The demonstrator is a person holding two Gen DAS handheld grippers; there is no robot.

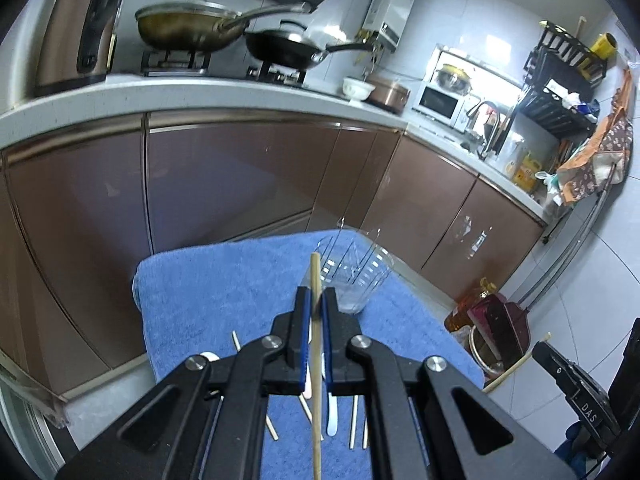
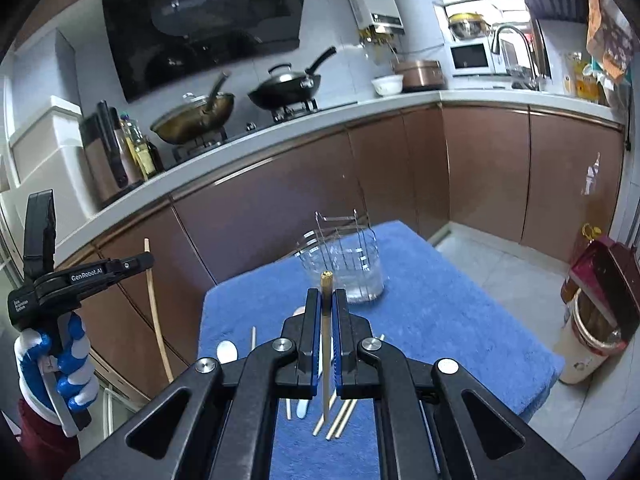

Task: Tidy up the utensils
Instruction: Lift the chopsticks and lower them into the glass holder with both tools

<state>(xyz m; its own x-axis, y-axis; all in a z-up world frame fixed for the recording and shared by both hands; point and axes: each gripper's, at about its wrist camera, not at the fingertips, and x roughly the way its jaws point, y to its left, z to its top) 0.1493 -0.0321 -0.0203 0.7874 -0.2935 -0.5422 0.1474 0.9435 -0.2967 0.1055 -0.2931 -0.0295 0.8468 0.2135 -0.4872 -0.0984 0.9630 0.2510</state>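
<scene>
Now both tongs, left (image 1: 316, 304) and right (image 2: 327, 300), each pinch 1 chopstick (image 1: 317, 360), best lowered upright into the clear holder (image 2: 344, 268).

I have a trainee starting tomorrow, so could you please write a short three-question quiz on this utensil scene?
1. True or false: the left claw is open.
2. What does the right claw grip: (a) white plastic spoon, (b) gold-tipped wooden chopstick, (c) nothing?
3. What stands on the blue towel ahead of both claws?

Key: 1 false, it is shut on a plain wooden chopstick; 2 b; 3 the clear plastic container with wire rack.
</scene>
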